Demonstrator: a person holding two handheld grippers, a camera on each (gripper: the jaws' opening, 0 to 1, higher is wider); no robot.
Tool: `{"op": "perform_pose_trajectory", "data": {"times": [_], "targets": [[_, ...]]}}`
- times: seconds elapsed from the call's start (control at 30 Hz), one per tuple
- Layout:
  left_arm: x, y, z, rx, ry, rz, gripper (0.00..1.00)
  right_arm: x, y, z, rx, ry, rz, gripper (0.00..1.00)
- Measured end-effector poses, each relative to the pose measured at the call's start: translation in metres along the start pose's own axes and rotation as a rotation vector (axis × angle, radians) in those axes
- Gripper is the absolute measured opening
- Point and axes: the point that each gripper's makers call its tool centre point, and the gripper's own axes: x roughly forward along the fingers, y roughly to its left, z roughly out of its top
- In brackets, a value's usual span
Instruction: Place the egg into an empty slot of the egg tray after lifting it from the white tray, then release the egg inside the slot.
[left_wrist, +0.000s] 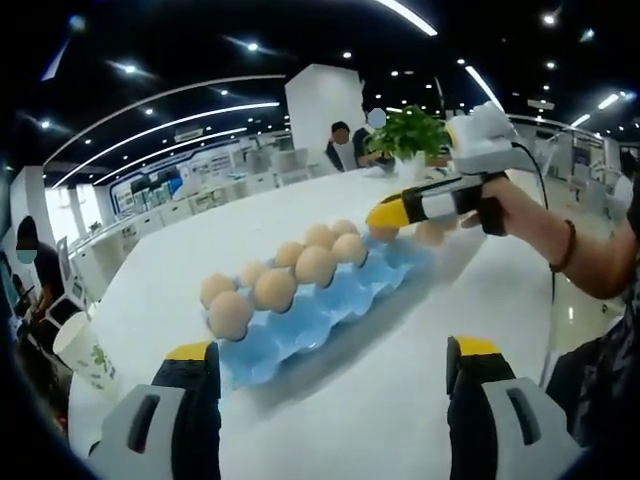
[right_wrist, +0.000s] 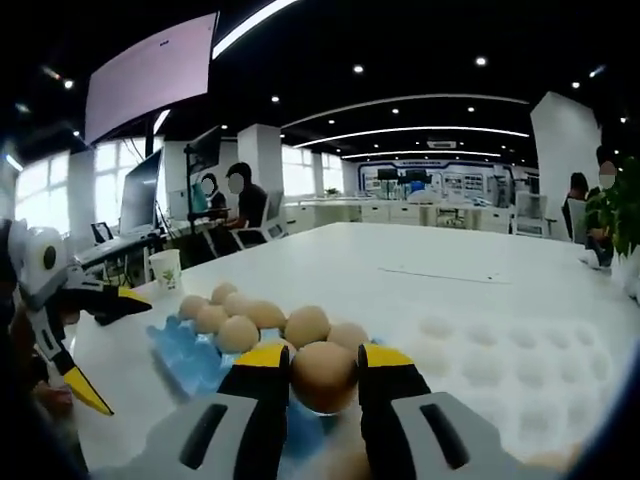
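A blue egg tray (left_wrist: 300, 330) lies on the white table with several brown eggs (left_wrist: 315, 265) in its slots. My right gripper (right_wrist: 323, 358) is shut on a brown egg (right_wrist: 323, 375) just above the near end of the blue egg tray (right_wrist: 185, 362), beside the seated eggs (right_wrist: 238, 333). In the left gripper view the right gripper (left_wrist: 390, 215) hovers at the tray's far end, held by a hand. The white tray (right_wrist: 500, 365), with empty dimples, lies to the right. My left gripper (left_wrist: 330, 365) stands open before the blue tray, nothing between its jaws; the right gripper view has the left gripper (right_wrist: 105, 345) at the left.
A paper cup (left_wrist: 85, 350) stands near the table edge, cup (right_wrist: 165, 268) behind the blue tray. A potted plant (left_wrist: 410, 130) sits at the table's far side. People sit at desks in the background. The person's forearm (left_wrist: 560, 245) reaches in from the right.
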Motion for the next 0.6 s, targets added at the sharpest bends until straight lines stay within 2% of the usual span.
{"op": "perform_pose_trajectory", "data": {"times": [0.43, 0.6], "targets": [[0.0, 0.001, 0.001, -0.006, -0.004, -0.001, 0.96, 0.007, 0.011, -0.005, -0.084, 0.021, 0.001, 0.28], [-0.001, 0.001, 0.0, -0.008, -0.003, 0.0, 0.95, 0.006, 0.011, -0.005, -0.073, 0.021, 0.0, 0.28]]}}
